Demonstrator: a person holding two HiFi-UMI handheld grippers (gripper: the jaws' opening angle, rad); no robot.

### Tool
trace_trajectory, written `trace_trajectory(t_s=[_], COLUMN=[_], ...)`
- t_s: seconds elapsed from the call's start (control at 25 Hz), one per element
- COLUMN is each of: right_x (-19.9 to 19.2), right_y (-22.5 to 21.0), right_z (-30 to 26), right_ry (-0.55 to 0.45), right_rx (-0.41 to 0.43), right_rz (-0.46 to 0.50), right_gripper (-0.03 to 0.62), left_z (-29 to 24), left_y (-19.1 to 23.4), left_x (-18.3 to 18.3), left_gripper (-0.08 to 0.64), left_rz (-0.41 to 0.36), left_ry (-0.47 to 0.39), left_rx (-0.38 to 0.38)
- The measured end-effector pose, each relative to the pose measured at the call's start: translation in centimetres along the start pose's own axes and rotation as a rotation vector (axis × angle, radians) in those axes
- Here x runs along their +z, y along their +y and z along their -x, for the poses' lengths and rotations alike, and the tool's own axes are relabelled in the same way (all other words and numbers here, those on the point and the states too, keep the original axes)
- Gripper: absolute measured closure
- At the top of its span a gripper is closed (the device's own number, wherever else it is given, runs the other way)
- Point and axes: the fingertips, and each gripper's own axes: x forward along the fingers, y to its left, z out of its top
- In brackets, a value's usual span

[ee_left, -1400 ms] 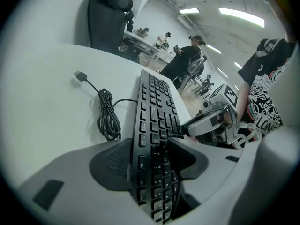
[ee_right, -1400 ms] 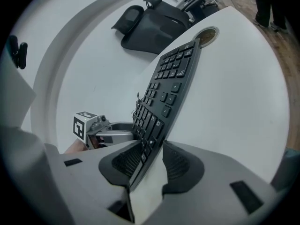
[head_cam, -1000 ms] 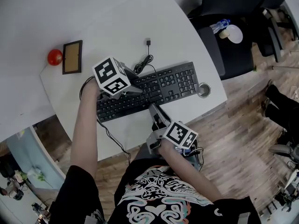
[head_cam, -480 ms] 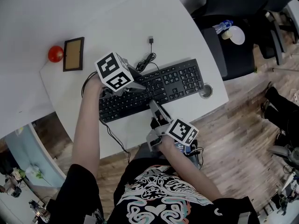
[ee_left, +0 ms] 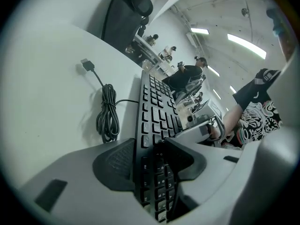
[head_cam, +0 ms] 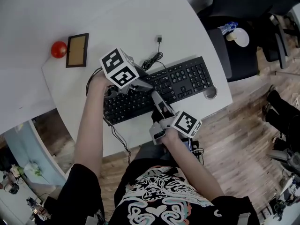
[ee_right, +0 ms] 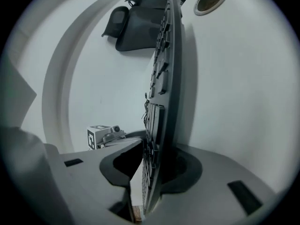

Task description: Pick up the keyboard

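Observation:
A black keyboard [head_cam: 187,81] lies slantwise on the white table [head_cam: 117,18]. My left gripper [head_cam: 145,84] comes over its far edge near the left half. In the left gripper view the keyboard [ee_left: 157,107] runs between the two pads, which press on it, so my left gripper [ee_left: 150,161] is shut on it. My right gripper [head_cam: 157,97] reaches in from the near edge. Its jaws are closing with the keyboard [ee_right: 164,74] edge-on between them; one jaw of my right gripper [ee_right: 150,165] lies against the underside, the other stands just off the keys.
The keyboard's coiled cable [head_cam: 152,60] and USB plug [head_cam: 159,39] lie behind it. A red ball [head_cam: 58,49] and a small picture frame [head_cam: 77,49] sit far left. A round cable hole [head_cam: 210,92] is by the keyboard's right end. A black chair [head_cam: 243,46] stands beyond the table edge.
My right gripper has pushed forward onto the keyboard's near edge. The left gripper has stayed at the far edge, with its jaws drawn in on the keyboard.

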Motion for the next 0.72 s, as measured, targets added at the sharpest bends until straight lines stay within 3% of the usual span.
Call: trace_trajectory(t_s=[0.28, 0.4, 0.72], right_x=[0.19, 0.37, 0.76], right_y=[0.30, 0.18, -0.11], right_z=[0.47, 0.43, 0.25], right_ry=[-0.043, -0.038, -0.016], right_rx=[0.045, 0.043, 0.049], right_rz=[-0.034, -0.042, -0.045], right_gripper=[0.454, 0.488, 0.500], left_z=[0.04, 0.05, -0.13], left_y=[-0.43, -0.45, -0.28], left_x=[-0.10, 0.12, 0.51], left_gripper=[0.356, 0.356, 0.356], left_rz=[-0.021, -0.036, -0.042], left_ry=[-0.049, -0.063, -0.075], left_rx=[-0.011, -0.019, -0.032])
